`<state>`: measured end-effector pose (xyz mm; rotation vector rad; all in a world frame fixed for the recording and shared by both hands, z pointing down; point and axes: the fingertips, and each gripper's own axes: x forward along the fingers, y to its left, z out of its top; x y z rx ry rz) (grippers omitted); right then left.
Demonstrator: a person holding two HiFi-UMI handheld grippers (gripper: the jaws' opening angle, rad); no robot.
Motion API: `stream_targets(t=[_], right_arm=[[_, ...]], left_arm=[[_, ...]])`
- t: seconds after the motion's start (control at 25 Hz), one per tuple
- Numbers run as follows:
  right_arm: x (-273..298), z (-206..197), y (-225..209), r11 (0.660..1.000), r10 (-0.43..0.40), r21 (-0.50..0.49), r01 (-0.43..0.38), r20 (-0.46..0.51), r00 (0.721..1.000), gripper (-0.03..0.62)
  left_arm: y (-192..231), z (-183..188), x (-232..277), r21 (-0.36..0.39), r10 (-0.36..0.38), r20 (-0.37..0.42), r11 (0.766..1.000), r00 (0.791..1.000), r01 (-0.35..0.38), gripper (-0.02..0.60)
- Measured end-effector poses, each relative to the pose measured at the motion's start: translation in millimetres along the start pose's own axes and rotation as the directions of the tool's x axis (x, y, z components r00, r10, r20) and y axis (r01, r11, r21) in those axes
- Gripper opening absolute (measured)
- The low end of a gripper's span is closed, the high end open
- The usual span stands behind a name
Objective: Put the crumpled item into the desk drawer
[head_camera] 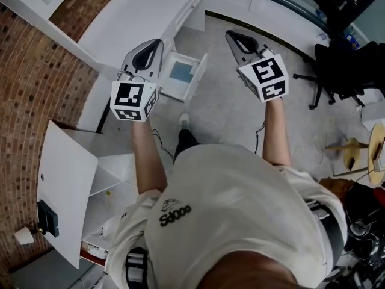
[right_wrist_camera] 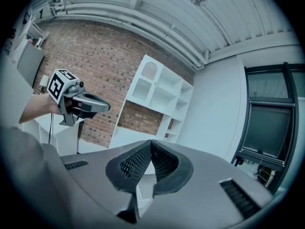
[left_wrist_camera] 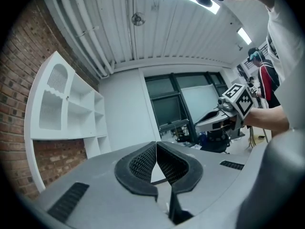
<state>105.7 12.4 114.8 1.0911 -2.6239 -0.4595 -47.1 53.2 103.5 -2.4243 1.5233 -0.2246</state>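
The white desk [head_camera: 135, 17] runs along the brick wall, and its drawer [head_camera: 191, 84] stands pulled out below my left gripper. Something flat and blue-grey [head_camera: 180, 72] lies in the drawer; I cannot tell what it is. No crumpled item shows in any view. My left gripper [head_camera: 158, 41] is raised over the desk's edge, shut and empty, its fingertips [left_wrist_camera: 156, 145] touching. My right gripper [head_camera: 230, 34] hovers over the grey floor to the drawer's right, also shut with nothing in it, its fingertips [right_wrist_camera: 151, 142] together. Each gripper view shows the other gripper in the air.
A white shelf unit [head_camera: 66, 173] lies at the lower left by the brick wall [head_camera: 30, 71]. A black office chair [head_camera: 337, 71] and a round wooden table [head_camera: 378, 155] stand on the right. The person's foot [head_camera: 184, 120] rests on the floor below the drawer.
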Motion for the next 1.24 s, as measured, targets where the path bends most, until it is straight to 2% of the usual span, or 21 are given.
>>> stream_targets(t=[0.36,0.56,1.04,1.24], right_arm=[[1.0,-1.8,3.3,1.0,0.0,-0.012,0.0,-0.006,1.0,0.005],[3.1,-5.1,6.2,1.0,0.001,-0.014,-0.001,-0.013,1.0,0.006],[5.8,-10.9,7.8,1.0,0.0,0.001,0.0,-0.03,1.0,0.005],[8.0,-7.9,9.1,1.0,0.006,0.009,-0.005,-0.018,1.0,0.005]], left_arm=[[1.8,-7.7,2.8,-0.003,0.004,-0.024,1.0,1.0,-0.004,0.02],[4.7,-14.7,1.2,-0.034,0.006,-0.032,0.999,0.999,-0.008,0.02],[3.8,-27.2,3.2,-0.029,-0.003,-0.061,1.0,0.998,0.001,0.02],[9.1,-32.3,2.3,-0.034,0.016,-0.076,0.999,0.997,-0.019,0.02]])
